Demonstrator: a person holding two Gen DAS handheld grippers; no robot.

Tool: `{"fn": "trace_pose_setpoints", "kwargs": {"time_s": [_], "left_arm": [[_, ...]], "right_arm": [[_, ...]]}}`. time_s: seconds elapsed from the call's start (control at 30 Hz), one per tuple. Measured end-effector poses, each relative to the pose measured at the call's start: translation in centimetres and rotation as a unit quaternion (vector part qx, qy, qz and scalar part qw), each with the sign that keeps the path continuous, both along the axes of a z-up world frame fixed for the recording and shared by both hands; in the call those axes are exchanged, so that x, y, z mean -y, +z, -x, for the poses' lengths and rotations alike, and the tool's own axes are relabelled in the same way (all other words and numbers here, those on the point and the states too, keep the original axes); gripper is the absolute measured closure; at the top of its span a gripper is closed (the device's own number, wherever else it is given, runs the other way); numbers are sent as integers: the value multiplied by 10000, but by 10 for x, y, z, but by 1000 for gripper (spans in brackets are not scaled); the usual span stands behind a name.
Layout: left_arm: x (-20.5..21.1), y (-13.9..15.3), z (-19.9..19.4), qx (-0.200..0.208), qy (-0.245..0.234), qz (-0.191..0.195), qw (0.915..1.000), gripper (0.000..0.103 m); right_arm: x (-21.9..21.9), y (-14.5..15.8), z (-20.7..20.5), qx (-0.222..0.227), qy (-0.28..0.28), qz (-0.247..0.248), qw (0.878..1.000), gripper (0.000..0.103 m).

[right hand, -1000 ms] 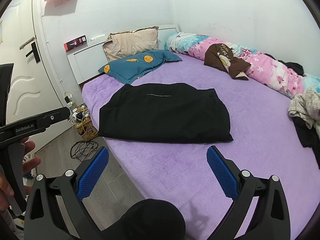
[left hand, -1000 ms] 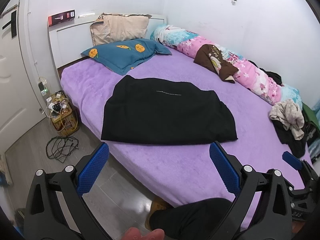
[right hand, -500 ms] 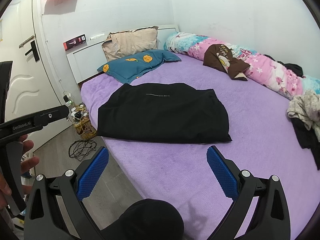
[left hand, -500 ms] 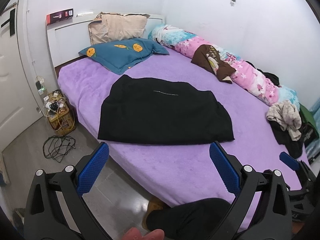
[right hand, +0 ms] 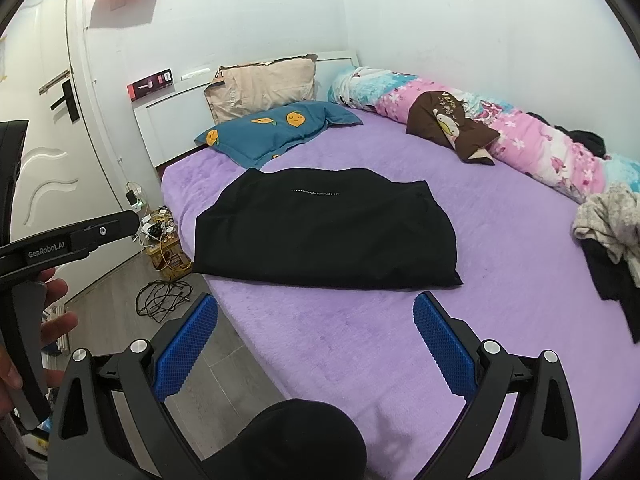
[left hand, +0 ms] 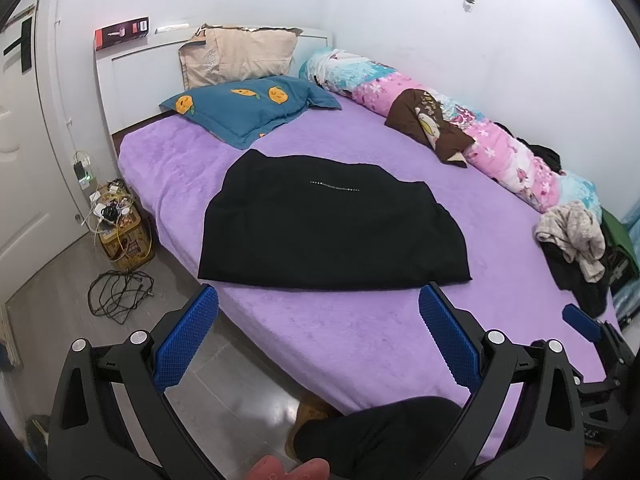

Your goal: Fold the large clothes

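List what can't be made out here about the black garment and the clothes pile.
- Black garment on the purple bedspread: sleeves and fold layers vanish in uniform black, both views.
- Line of small pale marks on it: too small to read.
- Crumpled clothes pile: cut off by the frame edge, right wrist view.

A teal pillow (left hand: 252,110) with orange fruit faces leans near a beige one (left hand: 240,58) — a rolled floral quilt (left hand: 480,136) lines the wall.

bed: 1 purple plush-covered bed (left hand: 360,332) | garment: 1 flat black garment (left hand: 332,224) | pillows: 3 – 1 beige (left hand: 240,56), 1 teal with orange fruit print (left hand: 248,108), 1 brown (left hand: 432,126) | rolled quilt: 1 pink-and-blue floral (left hand: 508,152) | clothes heap: 1 (left hand: 576,240) | grippers: 2 black with blue pads (left hand: 318,320) (right hand: 316,320)
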State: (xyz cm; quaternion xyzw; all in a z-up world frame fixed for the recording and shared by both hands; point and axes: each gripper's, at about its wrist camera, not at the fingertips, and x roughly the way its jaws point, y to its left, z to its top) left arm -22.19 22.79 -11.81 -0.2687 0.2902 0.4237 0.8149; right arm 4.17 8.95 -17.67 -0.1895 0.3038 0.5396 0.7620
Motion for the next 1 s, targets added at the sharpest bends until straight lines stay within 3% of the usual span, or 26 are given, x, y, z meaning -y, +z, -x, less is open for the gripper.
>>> {"fn": "trace_pose_setpoints", "kwargs": {"time_s": [0.33,0.63,1.0], "left_arm": [[-3,-4,3,68,31,50,10000,6],[0,1,3,269,-170,-136,9994,6],[2,2,1,157,-184,-214,9995,6]], "right_arm": [[0,0,1,-1,-11,6,10000,7],[-1,2,0,-1,-18,16,10000,7],[-1,4,1,-20,-34,23,10000,7]]}}
